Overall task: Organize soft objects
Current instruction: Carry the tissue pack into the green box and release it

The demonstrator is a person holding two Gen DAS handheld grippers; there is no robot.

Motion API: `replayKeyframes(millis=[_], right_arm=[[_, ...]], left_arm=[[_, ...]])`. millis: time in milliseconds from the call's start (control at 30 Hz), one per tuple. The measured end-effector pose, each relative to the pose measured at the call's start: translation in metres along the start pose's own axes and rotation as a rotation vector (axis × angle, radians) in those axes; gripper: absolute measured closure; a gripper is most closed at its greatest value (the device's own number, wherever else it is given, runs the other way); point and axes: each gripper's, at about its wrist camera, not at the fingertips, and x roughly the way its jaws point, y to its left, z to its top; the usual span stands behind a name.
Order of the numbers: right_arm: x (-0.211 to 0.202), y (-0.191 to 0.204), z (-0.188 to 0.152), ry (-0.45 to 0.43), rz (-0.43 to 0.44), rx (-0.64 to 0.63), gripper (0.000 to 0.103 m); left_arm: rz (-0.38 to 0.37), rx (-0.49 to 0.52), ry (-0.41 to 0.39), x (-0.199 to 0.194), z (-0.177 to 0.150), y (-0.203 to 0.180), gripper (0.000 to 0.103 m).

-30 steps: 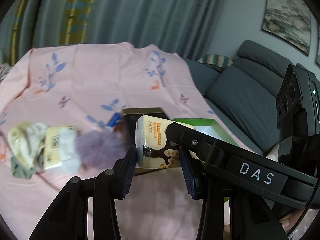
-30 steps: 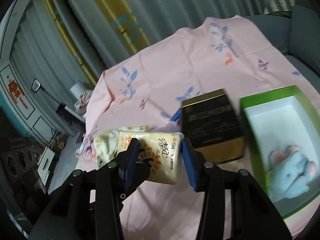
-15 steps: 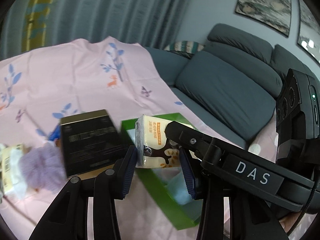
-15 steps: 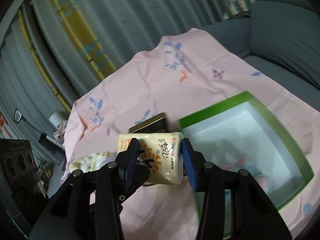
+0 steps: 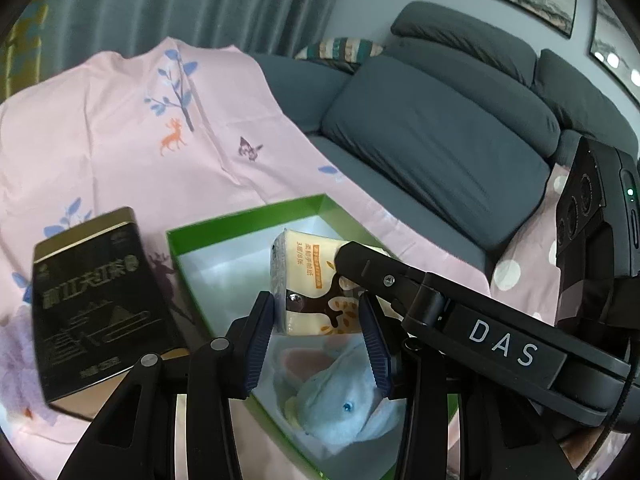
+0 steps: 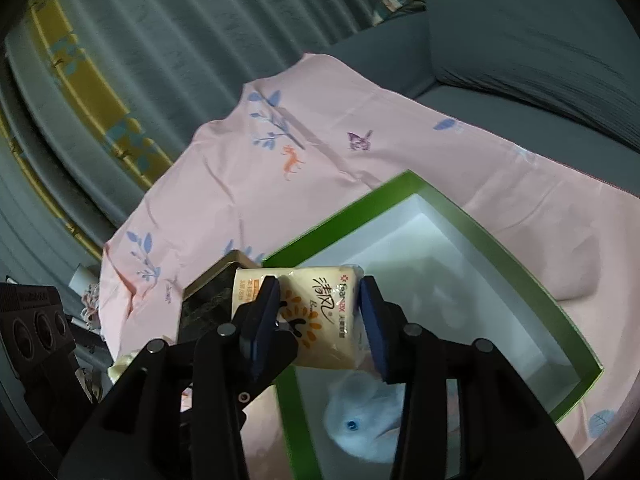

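We see dim, cool indoor light in both views, daylight filtering weakly through drawn curtains (image 5: 192, 4) at far side. Left wrist view sharp; bright glare spots on framed picture (image 5: 612, 56) far right. Right wrist view softer, grainy, slight motion blur on pink sheet (image 6: 304, 152). White interior of green box (image 6: 448, 208) brightest area, soft shadows inside walls. Fisheye bends edges, dark vignette rings each frame.
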Motion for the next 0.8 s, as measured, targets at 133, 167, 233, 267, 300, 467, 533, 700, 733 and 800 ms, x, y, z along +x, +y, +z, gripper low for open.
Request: replayKeyframes(millis=[133,167,233,267,300,467,533,700,733,800], right_arm=[[0.007,-0.011,0.0,0.02,-0.029,0.022,0.065],[0.009,-0.014,0.0,0.027,-0.04,0.023,0.066],[0.013,-0.019,-0.001,0.04,-0.057,0.029,0.067],[0.014,-0.02,-0.001,0.046,-0.064,0.032,0.068],[0.015,-0.022,-0.001,0.051,-0.07,0.034,0.068],[0.023,-0.029,0.0,0.074,-0.101,0.046,0.069],[0.026,-0.031,0.0,0.085,-0.114,0.047,0.07],[0.03,-0.032,0.001,0.1,-0.146,0.049,0.072],[0.029,-0.032,0.001,0.1,-0.153,0.049,0.071],[0.027,-0.03,0.001,0.094,-0.179,0.041,0.071]], left_arm=[[-0.009,-0.008,0.035,0.015,-0.001,0.0,0.058],[-0.013,-0.011,0.045,0.019,-0.002,0.0,0.059],[-0.02,-0.019,0.061,0.024,-0.003,0.002,0.058],[-0.023,-0.024,0.068,0.027,-0.004,0.002,0.058],[-0.027,-0.028,0.076,0.03,-0.005,0.004,0.058],[-0.04,-0.047,0.109,0.041,-0.006,0.007,0.058],[-0.044,-0.056,0.119,0.043,-0.007,0.008,0.058],[-0.075,-0.092,0.125,0.045,-0.01,0.013,0.058],[-0.076,-0.089,0.124,0.044,-0.01,0.012,0.058],[-0.07,-0.076,0.114,0.039,-0.011,0.011,0.058]])
